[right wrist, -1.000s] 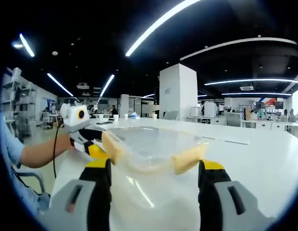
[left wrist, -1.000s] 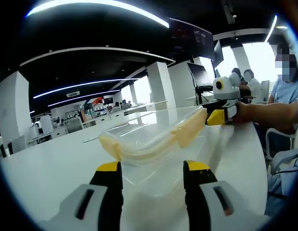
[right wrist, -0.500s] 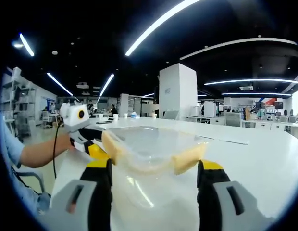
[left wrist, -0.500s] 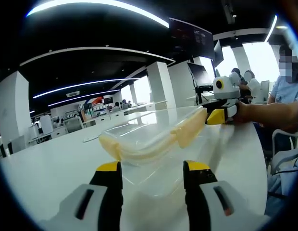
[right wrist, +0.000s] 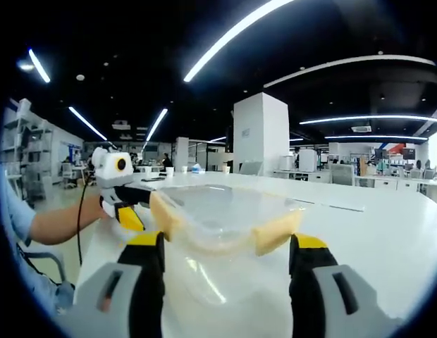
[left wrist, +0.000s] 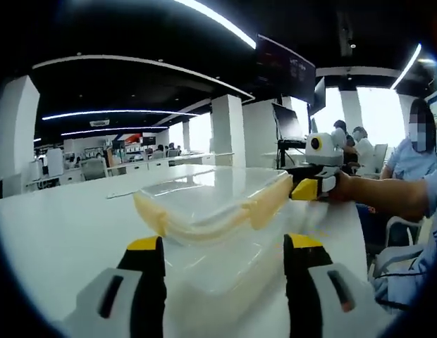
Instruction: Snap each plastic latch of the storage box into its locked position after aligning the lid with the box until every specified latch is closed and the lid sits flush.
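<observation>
On the white tabletop (left wrist: 56, 232), saw a clear plastic storage box (left wrist: 225, 264) with a clear lid (left wrist: 204, 197) lying on top. In the left gripper view, found it just in front of the left tool (left wrist: 224, 246), reaching down between the two black and yellow jaws. Noted one pale yellow latch (left wrist: 149, 215) at the left end of the lid and a second latch (left wrist: 269, 201) at the right end. Could not tell whether either was pressed fully down.

Found the left tool wide open, jaws well apart, gripping nothing. At the right end of the box, saw the right tool (left wrist: 306, 189) held in a person's hand (left wrist: 342, 189), with its yellow tip just beside the second latch. Could not tell whether touching.

In the right gripper view, saw the same storage box (right wrist: 225, 211) between the jaws of the right tool (right wrist: 225, 243), also wide open and holding nothing. Noted the yellow latches (right wrist: 164, 215) at both near corners of the lid. Saw the left tool (right wrist: 127, 215) at the left side of the box, close beside the nearer latch, carried by a bare forearm (right wrist: 60, 225). Could not judge contact there either.

Behind, made out a large office with white columns (right wrist: 261, 134) and long ceiling lights (right wrist: 232, 35).
</observation>
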Tool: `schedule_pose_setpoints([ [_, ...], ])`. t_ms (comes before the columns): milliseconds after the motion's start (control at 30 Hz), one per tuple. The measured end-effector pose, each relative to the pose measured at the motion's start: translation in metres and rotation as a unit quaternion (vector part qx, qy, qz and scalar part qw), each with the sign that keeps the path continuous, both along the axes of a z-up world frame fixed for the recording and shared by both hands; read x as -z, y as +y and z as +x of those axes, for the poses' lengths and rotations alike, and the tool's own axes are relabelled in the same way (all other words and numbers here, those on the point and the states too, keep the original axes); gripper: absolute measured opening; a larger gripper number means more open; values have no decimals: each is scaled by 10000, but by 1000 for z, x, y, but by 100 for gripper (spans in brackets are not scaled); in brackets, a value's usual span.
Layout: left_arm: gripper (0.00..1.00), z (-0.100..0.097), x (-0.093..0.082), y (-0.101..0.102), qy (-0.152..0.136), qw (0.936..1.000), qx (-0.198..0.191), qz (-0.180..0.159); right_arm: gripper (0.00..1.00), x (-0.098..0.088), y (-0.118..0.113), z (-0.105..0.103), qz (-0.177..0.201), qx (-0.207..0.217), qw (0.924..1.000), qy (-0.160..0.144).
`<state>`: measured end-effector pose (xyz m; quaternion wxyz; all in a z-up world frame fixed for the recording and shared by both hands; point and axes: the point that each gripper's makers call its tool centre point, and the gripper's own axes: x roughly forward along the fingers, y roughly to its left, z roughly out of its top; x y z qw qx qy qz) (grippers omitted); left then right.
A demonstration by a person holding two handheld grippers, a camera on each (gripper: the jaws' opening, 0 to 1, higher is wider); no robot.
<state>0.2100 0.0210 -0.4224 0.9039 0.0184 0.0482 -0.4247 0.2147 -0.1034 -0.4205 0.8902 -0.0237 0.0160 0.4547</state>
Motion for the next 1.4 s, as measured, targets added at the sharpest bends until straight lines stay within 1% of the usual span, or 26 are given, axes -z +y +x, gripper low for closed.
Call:
schedule_pose_setpoints([
  [67,72,-2,-1,-1,84,9999,61,-107,71,0,0,-1,-3,0,10000,-10],
  [167,75,-4,-2,-2,139,9997,115,-161,71,0,0,-1,-6,1,10000,-17],
  [233,79,-7,-4,-4,252,9990,221,-304,71,-1,0,-1,-9,2,10000,-28],
  [300,79,-5,-7,-3,342,9983,238,-419,71,-1,0,-1,-10,0,10000,-27],
  [433,80,-5,-8,-3,403,9975,240,-527,71,-2,0,-1,-9,-2,10000,-32],
  [633,79,-4,-8,-4,337,9980,165,-511,71,-2,1,0,-21,5,10000,-78],
  [733,79,-2,-9,-4,354,9978,149,-531,71,-3,0,0,-26,10,9999,-107],
  [867,75,0,-9,-2,329,9981,68,-512,71,-4,0,1,-26,14,9999,-110],
  [1100,72,-1,-8,-1,315,9983,14,-483,71,-4,0,2,-29,15,9999,-105],
  [1167,72,2,-9,1,223,9985,-67,-488,71,-4,0,3,-30,16,9999,-108],
  [1233,74,4,-16,4,-29,9982,-158,-576,71,-4,0,3,-31,17,9999,-111],
  [1267,76,5,-19,7,-96,9977,-221,-626,71,-4,0,3,-31,18,9999,-112],
  [1400,77,7,-20,7,-93,9975,-238,-656,71,-4,0,3,-32,17,9999,-113],
])
